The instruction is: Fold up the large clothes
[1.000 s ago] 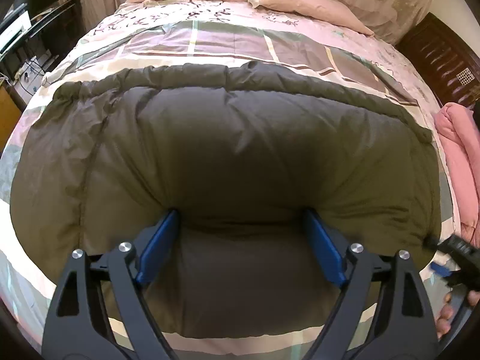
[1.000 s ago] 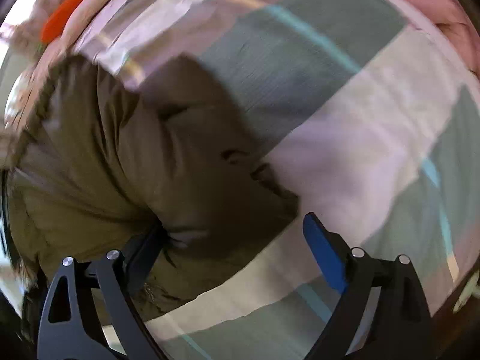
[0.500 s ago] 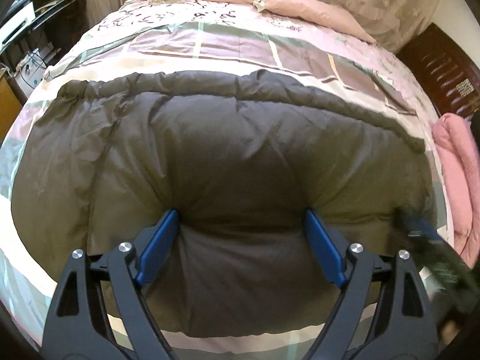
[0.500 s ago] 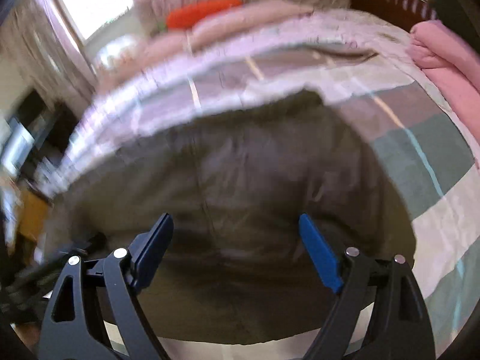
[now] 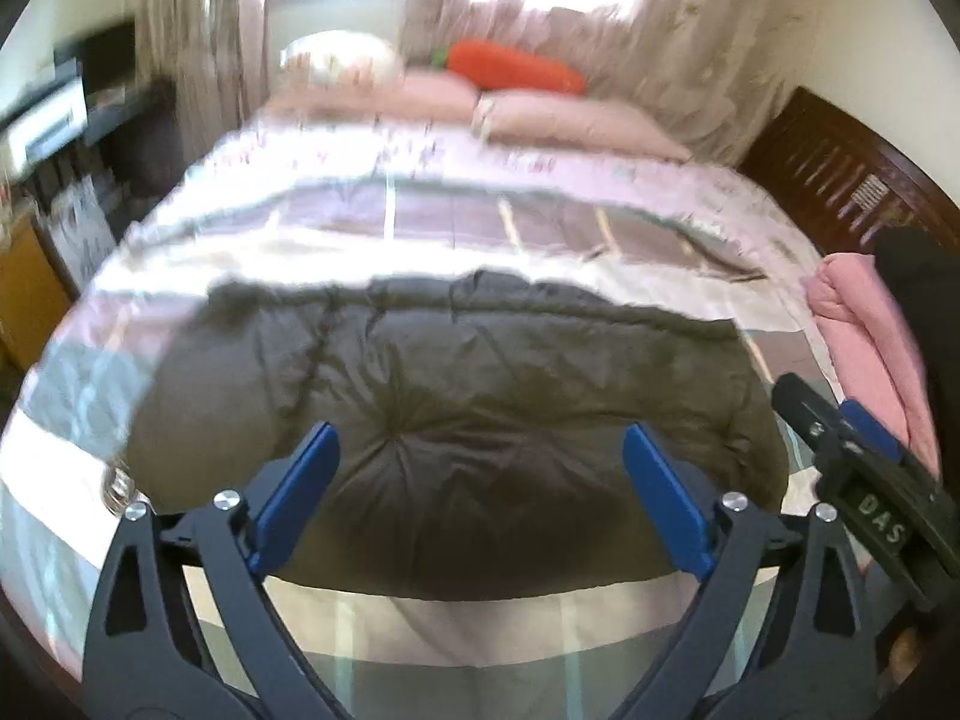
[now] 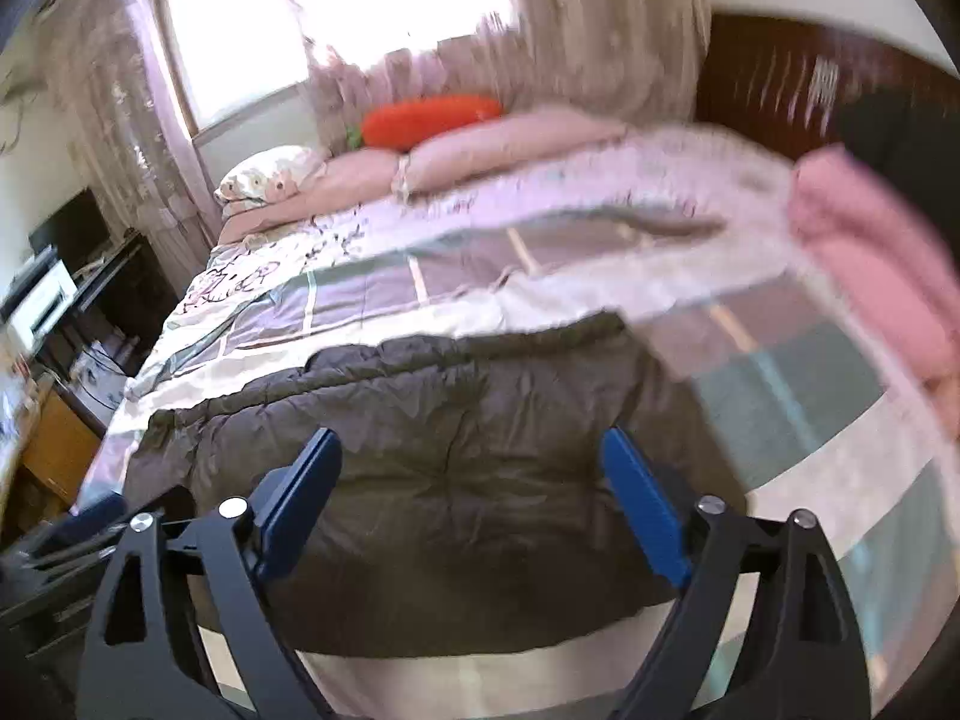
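The left tongs (image 5: 480,480) are wide apart, with nothing between the blue pads (image 5: 297,495). They hang above the near edge of the big dark puffy coat (image 5: 456,420) and do not touch it. The right tongs (image 6: 471,483) are wide apart too, and they hold nothing. They also hang over the coat's near part. From the left side you can see the right tongs (image 5: 840,432) poking in beside the coat's right end.

The coat lies folded in a thick, wide bundle across the near part of the bed (image 5: 444,222). It sits on a checked bedspread (image 6: 372,294) with pink, grey and green squares. A strip of the spread shows in front of the coat.

To the right of the coat, near the bed's edge, lies a folded pink blanket (image 6: 870,264). Far back at the head of the bed are pink pillows (image 5: 540,114), and an orange carrot toy (image 5: 516,66) rests on top of them. Behind them hang curtains (image 6: 600,18) by a bright window. A dark wooden headboard (image 5: 828,174) stands at the right. The pictures are a bit blurry.
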### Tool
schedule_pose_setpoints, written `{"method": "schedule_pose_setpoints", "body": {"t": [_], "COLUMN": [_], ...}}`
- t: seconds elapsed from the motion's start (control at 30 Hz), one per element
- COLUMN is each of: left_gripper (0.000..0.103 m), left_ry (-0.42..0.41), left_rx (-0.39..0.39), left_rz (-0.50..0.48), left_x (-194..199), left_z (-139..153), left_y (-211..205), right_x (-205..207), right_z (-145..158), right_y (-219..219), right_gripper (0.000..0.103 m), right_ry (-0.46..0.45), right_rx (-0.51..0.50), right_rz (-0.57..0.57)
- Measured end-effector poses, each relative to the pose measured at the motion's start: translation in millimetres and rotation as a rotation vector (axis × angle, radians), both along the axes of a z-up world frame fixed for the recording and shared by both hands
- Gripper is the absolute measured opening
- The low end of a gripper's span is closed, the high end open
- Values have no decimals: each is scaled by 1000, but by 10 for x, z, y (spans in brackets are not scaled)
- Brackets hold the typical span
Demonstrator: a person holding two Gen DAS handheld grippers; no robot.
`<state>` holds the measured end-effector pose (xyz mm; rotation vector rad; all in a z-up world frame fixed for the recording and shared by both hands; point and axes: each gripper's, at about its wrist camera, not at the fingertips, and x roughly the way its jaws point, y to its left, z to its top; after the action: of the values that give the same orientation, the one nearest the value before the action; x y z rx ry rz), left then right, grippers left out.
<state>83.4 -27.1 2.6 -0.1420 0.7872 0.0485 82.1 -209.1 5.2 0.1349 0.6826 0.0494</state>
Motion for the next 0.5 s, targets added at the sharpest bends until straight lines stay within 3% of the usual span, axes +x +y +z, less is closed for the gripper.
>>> {"method": "schedule_pose_setpoints", "body": {"t": [0.13,0.27,0.37,0.5], "left_gripper": [99,101,101,101], "left_ry": [-181,-280,-291,-276], "left_rx": [180,314,340,282], "left_rz": [3,-6,-23,-26], "left_x": [-436,-729,-949,-1219], "left_z": [155,168,138,66], "left_y": [-160,-242,-247,-173], "right_x": [-184,-421,-570,-804], "right_z": [17,-143,-208,-230], "right_y": [-129,-169,-118,-4], "right_gripper": [97,97,97,102], "right_ry": [-48,-1,-4,-32], "right_rx": [-18,34,15,-32], "right_rz": [-20,-20,9,50]}}
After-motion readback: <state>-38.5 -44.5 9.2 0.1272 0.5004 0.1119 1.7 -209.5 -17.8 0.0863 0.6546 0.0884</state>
